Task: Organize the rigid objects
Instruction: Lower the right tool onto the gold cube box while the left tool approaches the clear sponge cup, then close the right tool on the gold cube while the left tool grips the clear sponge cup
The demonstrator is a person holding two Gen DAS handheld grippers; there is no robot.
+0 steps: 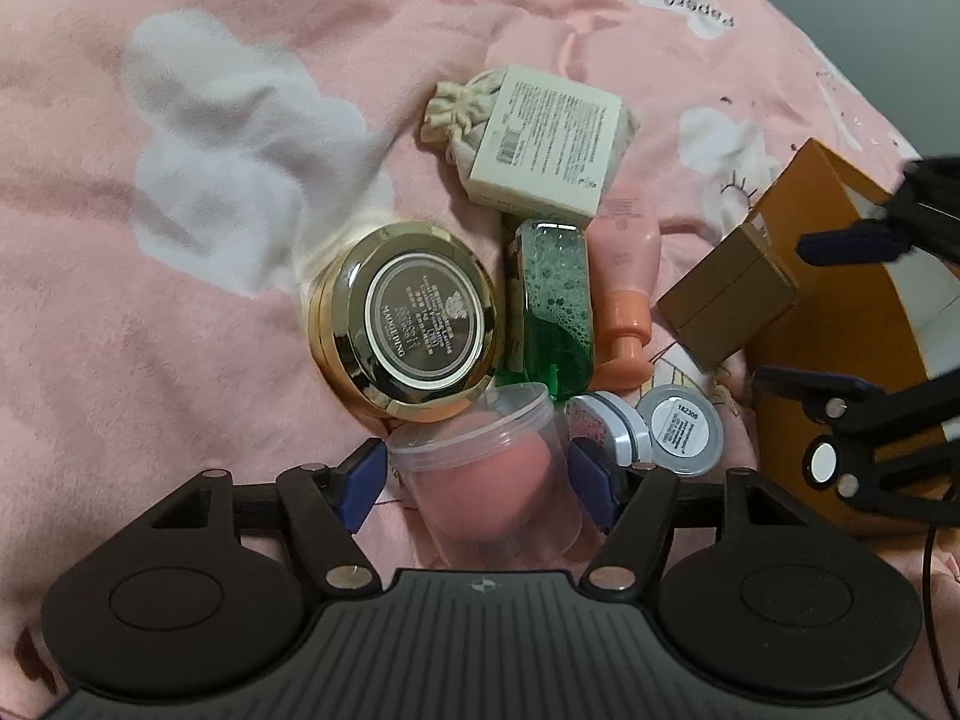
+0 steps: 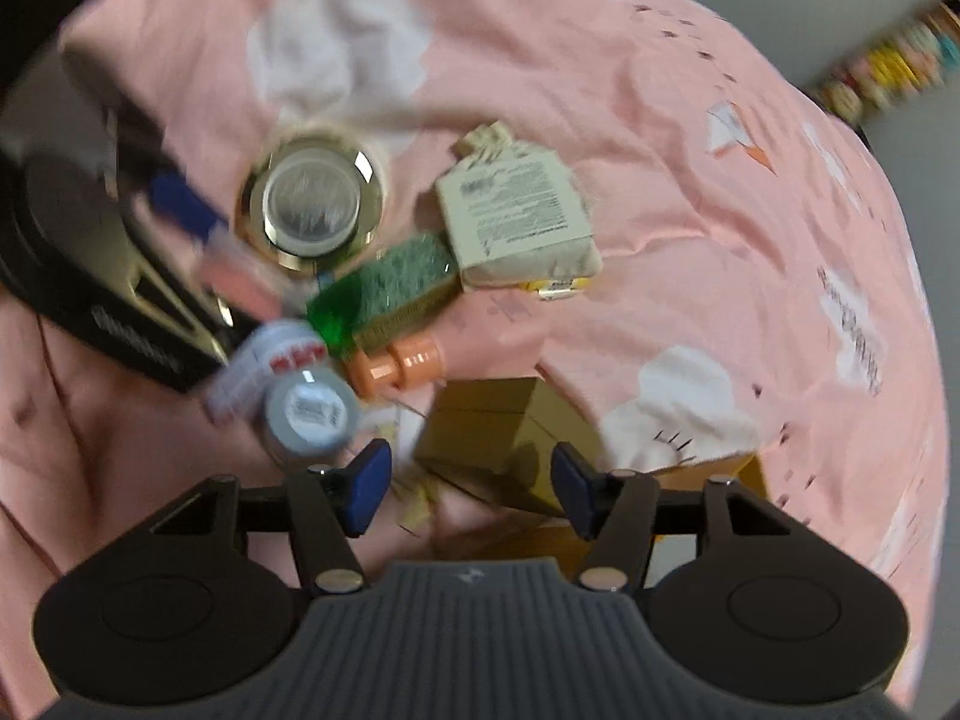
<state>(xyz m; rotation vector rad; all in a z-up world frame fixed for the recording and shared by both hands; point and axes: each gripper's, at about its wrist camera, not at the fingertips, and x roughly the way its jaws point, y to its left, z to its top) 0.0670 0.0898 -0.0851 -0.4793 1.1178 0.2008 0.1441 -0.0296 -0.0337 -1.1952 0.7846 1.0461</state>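
Observation:
My left gripper [image 1: 477,483] points down at a pile of toiletries on a pink bedspread. Its blue pads straddle a clear plastic case with a pink sponge [image 1: 489,468] inside, and a thin gap shows at the left pad. The case lies on its side. In the blurred right wrist view, my right gripper [image 2: 471,495] is open above a small brown box [image 2: 498,432], with its pads clear of the box. From the left wrist view the same brown box [image 1: 726,294] leans on an orange carton [image 1: 840,330], with the right gripper [image 1: 828,312] over it.
Just beyond the case lie a gold compact [image 1: 402,324], a green bottle [image 1: 555,300], a peach bottle [image 1: 627,276], two small grey jars [image 1: 681,426] and a cream box on a cloth pouch [image 1: 546,141]. The bedspread [image 1: 210,120] stretches away to the left.

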